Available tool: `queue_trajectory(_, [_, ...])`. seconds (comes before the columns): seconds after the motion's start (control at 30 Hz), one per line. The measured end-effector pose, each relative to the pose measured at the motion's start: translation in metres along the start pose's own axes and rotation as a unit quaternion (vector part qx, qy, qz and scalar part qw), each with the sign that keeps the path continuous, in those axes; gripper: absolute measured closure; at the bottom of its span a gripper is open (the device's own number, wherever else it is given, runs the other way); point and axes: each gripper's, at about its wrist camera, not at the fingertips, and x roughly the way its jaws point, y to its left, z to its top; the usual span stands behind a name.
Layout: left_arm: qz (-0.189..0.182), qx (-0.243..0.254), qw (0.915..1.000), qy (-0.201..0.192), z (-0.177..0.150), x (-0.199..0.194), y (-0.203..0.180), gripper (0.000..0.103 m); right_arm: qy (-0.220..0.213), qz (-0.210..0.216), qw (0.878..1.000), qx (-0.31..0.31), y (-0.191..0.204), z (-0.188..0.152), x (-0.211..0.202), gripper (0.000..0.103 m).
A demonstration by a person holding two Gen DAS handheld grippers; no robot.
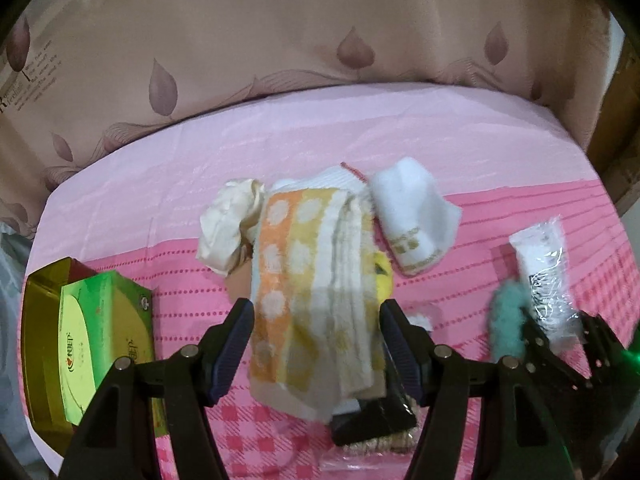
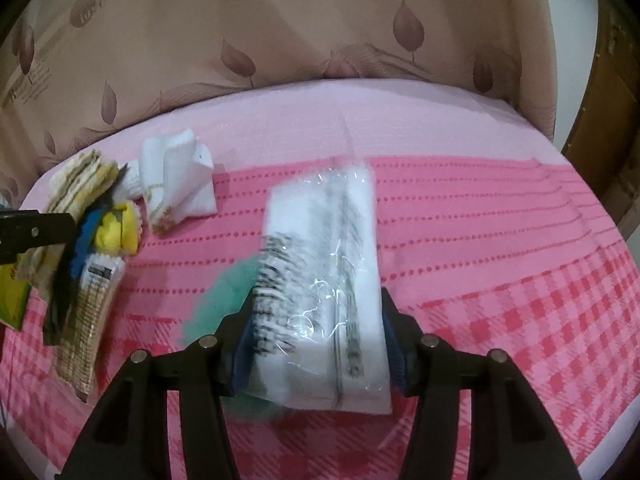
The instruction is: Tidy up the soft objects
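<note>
Left claw: ours point(image 1: 316, 344) points steeply down, its jaws clamped on the orange-and-yellow dotted towel point(image 1: 308, 280), which hangs between the blue pads point(image 1: 234, 344).
Right claw: ours point(image 2: 318, 340) is clamped on a white cloth sealed in clear plastic point(image 2: 324, 280); the pack fills the gap from pad to pad and is blurred.
Dotted towel: folded lengthwise, it runs from the pile at the middle of the tabletop down through our left claw.
White washcloth: it point(image 1: 412, 216) lies loosely folded just right of the dotted towel, gold lettering along one edge; from the right wrist view we see it at far left point(image 2: 176, 180).
Cream cloth: crumpled point(image 1: 228, 224), touching the dotted towel's upper left side.
Yellow item: a soft yellow thing point(image 2: 116, 228) sits partly under the towel; we cannot tell what it is.
Teal fluffy thing: it point(image 1: 508, 320) shows beside and below the wrapped cloth, blurred in both views.
Small wrapped pack: a beige woven item in clear wrap point(image 2: 88, 320) lies below the left claw.
Green box: a green and gold carton point(image 1: 88, 340) stands at the left edge.
Tabletop: covered by a pink cloth point(image 2: 500, 240), plain at the far side, dotted lines and checks nearer us.
Backdrop: a tan curtain with leaf print point(image 1: 280, 40) hangs behind.
</note>
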Motion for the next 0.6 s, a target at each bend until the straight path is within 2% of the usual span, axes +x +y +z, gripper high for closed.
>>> queue_trajectory(0.1, [0.010, -0.007, 0.9999, 0.010, 0.004, 0.012, 0.004, 0.036, 0.002, -0.003, 1.000, -0.003, 0.001, 0.002, 0.000, 0.053])
queue_trajectory(0.17, [0.000, -0.020, 0.9997, 0.012, 0.005, 0.015, 0.009, 0.036, 0.002, -0.001, 1.000, -0.001, 0.000, 0.003, 0.000, 0.052])
queue_trajectory(0.2, [-0.008, -0.024, 0.9996, 0.013, 0.006, 0.015, 0.012, 0.045, 0.001, 0.000, 1.000, -0.001, 0.000, 0.003, 0.000, 0.052])
queue_trajectory(0.23, [-0.015, -0.026, 0.9995, 0.013, 0.006, 0.016, 0.013, 0.065, 0.001, 0.000, 1.000, -0.001, 0.000, 0.003, 0.000, 0.052])
queue_trajectory(0.33, [-0.018, -0.027, 0.9994, 0.014, 0.005, 0.015, 0.017, 0.074, 0.001, 0.001, 1.000, 0.000, 0.000, 0.003, 0.000, 0.052])
queue_trajectory(0.43, [-0.027, -0.035, 0.9989, 0.014, 0.004, 0.013, 0.023, 0.078, 0.001, 0.000, 1.000, -0.001, 0.000, 0.003, 0.000, 0.052])
queue_trajectory(0.6, [-0.050, -0.043, 0.9977, 0.012, -0.002, 0.000, 0.025, 0.078, 0.001, -0.001, 1.000, -0.001, 0.000, 0.003, 0.000, 0.052])
